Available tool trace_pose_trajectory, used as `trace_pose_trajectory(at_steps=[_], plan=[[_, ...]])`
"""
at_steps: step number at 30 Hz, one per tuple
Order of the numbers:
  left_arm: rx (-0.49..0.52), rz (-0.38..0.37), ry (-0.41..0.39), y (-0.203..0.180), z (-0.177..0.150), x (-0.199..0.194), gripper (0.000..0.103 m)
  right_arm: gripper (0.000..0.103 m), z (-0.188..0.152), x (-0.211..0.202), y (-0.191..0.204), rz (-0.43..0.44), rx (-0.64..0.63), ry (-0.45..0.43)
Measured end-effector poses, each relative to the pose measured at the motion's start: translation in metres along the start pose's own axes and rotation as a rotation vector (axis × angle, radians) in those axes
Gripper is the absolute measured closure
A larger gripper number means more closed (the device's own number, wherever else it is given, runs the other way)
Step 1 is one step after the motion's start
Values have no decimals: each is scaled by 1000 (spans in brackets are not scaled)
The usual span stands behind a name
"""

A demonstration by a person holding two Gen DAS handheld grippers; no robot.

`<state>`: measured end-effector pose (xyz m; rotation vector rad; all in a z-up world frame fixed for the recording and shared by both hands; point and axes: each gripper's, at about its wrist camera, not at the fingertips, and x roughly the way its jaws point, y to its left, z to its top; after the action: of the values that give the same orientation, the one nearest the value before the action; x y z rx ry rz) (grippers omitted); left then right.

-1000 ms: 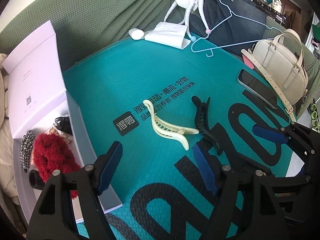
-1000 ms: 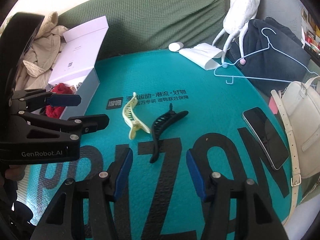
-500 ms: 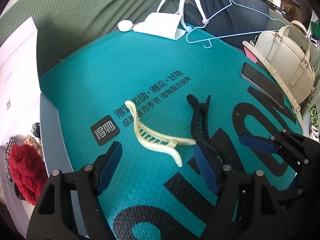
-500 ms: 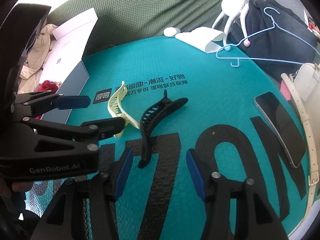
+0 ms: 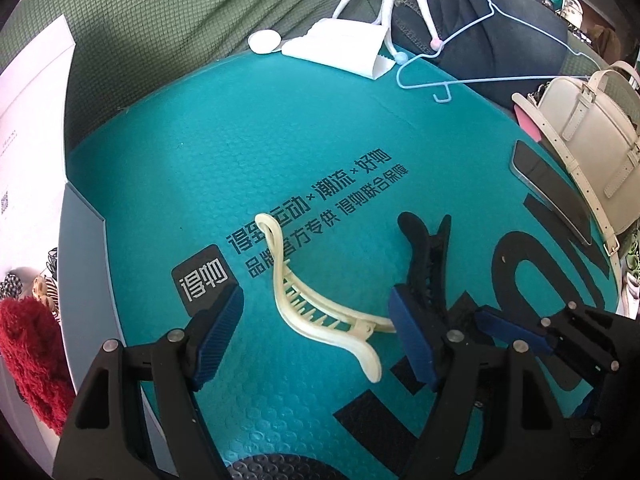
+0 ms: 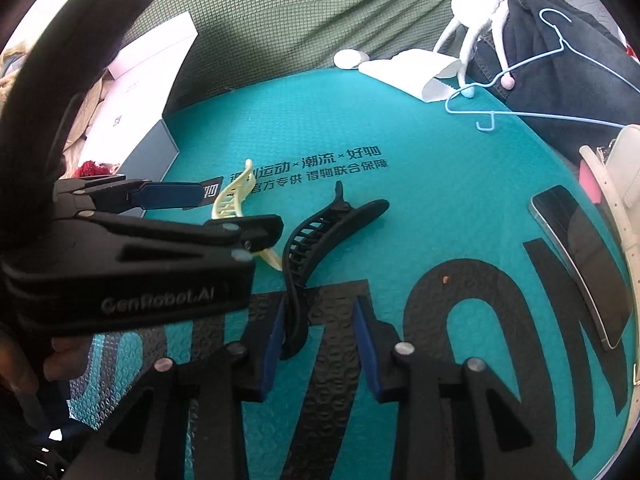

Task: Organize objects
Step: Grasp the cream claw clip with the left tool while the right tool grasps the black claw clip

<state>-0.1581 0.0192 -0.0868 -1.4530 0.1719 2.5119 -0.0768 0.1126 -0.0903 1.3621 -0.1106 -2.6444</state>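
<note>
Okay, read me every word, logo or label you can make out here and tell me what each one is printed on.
"GenRobot.AI": on the side of the left gripper.
"得物": black square logo on the teal mat.
"得到运动×潮流×好物": upper line of small black print on the mat.
"品牌官方专供 得物联合保障": line beneath it.
Huge black letters on the mat: cropped, not readable as a word.
Print on the white box lid: too small to read.

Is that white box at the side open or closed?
Open. The white box has its lid tipped up and back, and a fuzzy red accessory shows inside it beside other small hair things.
</note>
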Motion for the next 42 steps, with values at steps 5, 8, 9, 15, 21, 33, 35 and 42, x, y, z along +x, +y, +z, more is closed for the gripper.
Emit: trace_pose_trajectory(at_steps=[5, 8, 9, 15, 21, 33, 35, 42], plan=[[-25, -22, 32, 5, -3, 10, 37, 80, 0, -1, -4, -2, 21, -2], [-33, -12, 20, 7, -7, 8, 44, 80, 0, -2, -6, 8, 30, 3], [-36, -15, 18, 7, -9, 7, 48, 80, -1, -3, -7, 9, 30, 6], [-15, -17, 10, 4, -16, 1, 74, 93, -2, -4, -6, 13, 38, 21], [-17, -34, 24, -1, -25, -6, 80, 94, -6, -9, -1, 6, 38, 28], [-13, -76, 62, -13, -64, -32, 81, 94, -37, -33, 2, -30, 81, 68], [-14, -76, 65, -15, -71, -36, 81, 94, -44, -37, 2, -22, 92, 75], [12, -73, 77, -22, -95, -50, 81, 94, -67, -53, 8, -44, 80, 84]])
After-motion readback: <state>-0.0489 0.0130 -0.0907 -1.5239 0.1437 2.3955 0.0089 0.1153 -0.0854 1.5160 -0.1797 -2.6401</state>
